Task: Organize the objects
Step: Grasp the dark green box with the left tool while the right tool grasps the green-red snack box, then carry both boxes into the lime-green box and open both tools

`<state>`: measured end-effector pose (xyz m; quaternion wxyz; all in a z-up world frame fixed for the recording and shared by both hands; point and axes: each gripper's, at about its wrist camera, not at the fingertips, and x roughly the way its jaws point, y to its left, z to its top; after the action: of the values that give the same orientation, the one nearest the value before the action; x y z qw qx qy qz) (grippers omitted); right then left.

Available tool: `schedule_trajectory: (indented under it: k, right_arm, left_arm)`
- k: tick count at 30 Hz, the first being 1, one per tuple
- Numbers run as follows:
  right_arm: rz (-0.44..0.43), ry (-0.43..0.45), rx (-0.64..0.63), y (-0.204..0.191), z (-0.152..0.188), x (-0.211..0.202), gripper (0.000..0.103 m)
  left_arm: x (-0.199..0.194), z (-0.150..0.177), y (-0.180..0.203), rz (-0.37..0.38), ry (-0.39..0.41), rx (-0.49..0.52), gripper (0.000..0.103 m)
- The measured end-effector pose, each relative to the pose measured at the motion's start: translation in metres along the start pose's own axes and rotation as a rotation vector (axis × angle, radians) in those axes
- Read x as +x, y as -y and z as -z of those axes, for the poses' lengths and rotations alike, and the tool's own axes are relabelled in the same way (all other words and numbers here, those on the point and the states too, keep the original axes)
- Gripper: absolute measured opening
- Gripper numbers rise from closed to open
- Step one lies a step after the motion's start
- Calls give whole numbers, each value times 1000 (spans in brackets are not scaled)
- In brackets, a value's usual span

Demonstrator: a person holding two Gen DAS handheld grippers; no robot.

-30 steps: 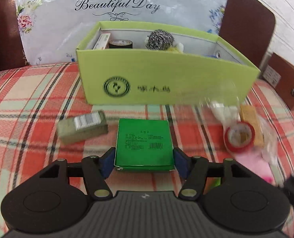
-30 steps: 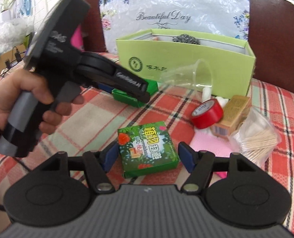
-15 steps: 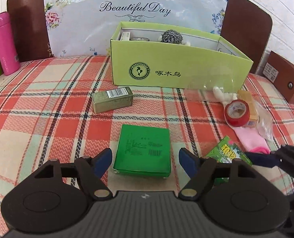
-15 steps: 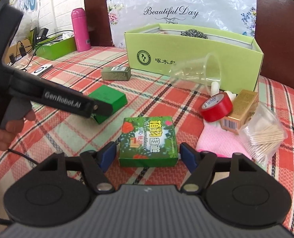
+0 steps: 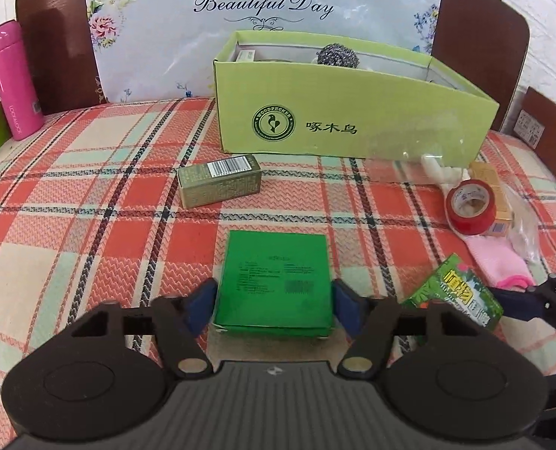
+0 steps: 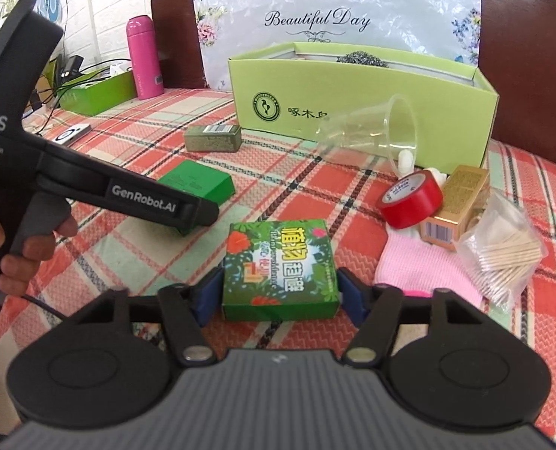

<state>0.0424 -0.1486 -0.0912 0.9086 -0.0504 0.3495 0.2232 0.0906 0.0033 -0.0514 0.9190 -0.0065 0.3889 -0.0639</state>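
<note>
A plain green box (image 5: 274, 281) lies on the plaid cloth between the blue pads of my left gripper (image 5: 273, 300). Its jaws are closing and both pads touch the box's sides. A green floral box (image 6: 280, 262) sits between the pads of my right gripper (image 6: 280, 294), whose jaws are also closing, with the pads against its sides. The light green open carton (image 5: 353, 112) stands at the back with a steel scourer (image 5: 338, 54) inside. Seen from the right wrist, the left gripper (image 6: 188, 212) reaches in from the left, held by a hand (image 6: 34, 240).
An olive tin (image 5: 220, 180) lies in front of the carton. At right lie red tape (image 6: 411, 198), a gold box (image 6: 456, 202), a pink cloth (image 6: 420, 266), a toothpick bag (image 6: 507, 255) and a tipped clear cup (image 6: 375, 131). A pink flask (image 5: 13, 78) stands far left.
My left gripper drew back from the carton, opened around the plain green box, then narrowed onto it again. The right jaws narrowed onto the floral box.
</note>
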Motion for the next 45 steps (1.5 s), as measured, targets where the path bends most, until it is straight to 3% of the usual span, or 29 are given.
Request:
schedule_trajectory:
  k: [6,13,19,24,33,35,36,37,45]
  right_arm:
    - [-27,11,18,3,-3,-10,60]
    - [-4,135,25,19,-31,-43,60]
    - [67,231,48,42,-66,-53,60]
    - [120,268,83,67,-95,-37,60]
    - [185,240,181,115,-138,29,60]
    - [200,266,179,120,-145,42,64]
    - [212,273,183,122,-146,49,76]
    - [224,261,194,125,-146,57,88]
    - [188,307,145,107,-116,45,103]
  left_arm:
    - [-17,-6,1,70,13,-18,65]
    - [-50,-41,16,145,148,17,65]
    - [-55,-80,27,142,242,41,65]
    - [-40,-117,26,106,280,18,65]
    - [8,-159,25,62,260,10,65]
    - [20,-161,25,67,263,16,69]
    - [25,-160,25,48,250,19,77]
    - [30,-157,24,20,236,21,79]
    - [27,-130,7,40,215,-28,79]
